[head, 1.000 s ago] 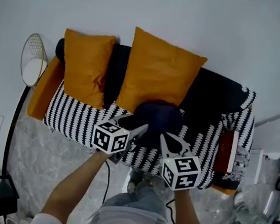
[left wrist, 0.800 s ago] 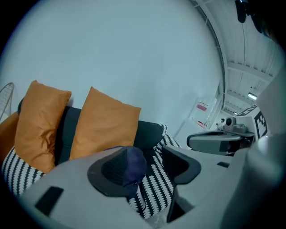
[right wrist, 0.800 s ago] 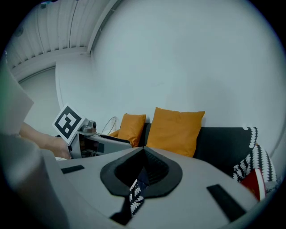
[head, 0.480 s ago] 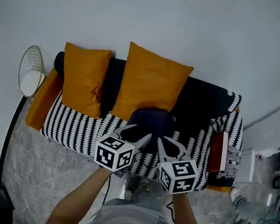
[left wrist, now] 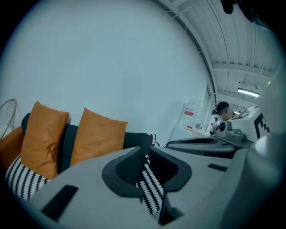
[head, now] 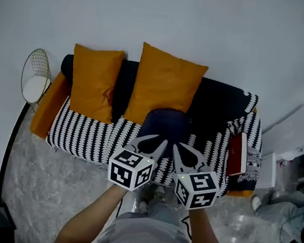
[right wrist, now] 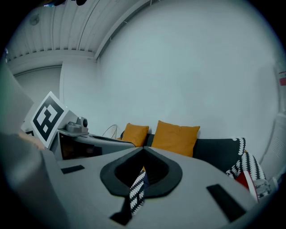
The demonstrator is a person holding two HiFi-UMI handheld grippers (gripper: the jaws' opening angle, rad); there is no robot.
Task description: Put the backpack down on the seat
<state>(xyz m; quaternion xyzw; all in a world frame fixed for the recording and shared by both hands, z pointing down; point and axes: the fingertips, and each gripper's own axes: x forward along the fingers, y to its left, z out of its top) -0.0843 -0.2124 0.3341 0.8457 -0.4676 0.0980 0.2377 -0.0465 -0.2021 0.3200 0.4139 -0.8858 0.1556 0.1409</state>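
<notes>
**Two tools off the backpack, which sits on the seat**

Both tools hang just in front of the sofa's front edge. The dark backpack [head: 165, 124] lies just beyond their tips, on the striped seat [head: 84, 131]. It stands against the larger orange cushion [head: 165, 86], and the smaller cushion [head: 95, 80] is off to the far left of the left tool [head: 155, 144].

The left tool's jaws are closing and stand narrow. Only the striped cover shows through the gap, so it holds nothing. The right tool [head: 183, 152] has its tips together, and it too is empty.

By the look of things the pack is already set down, so the step in hand is a clean release and retreat. To do it well, I would draw both tools straight back towards the body and keep them level. The closing left jaws should stay clear of any strap or loop. No view shows the straps, so I cannot tell where they lie.

The pack looks propped rather than flat. It is worth seeing that it rests steady against the cushion before moving away. A drag on the fabric could tip it forward off the seat edge.
</notes>
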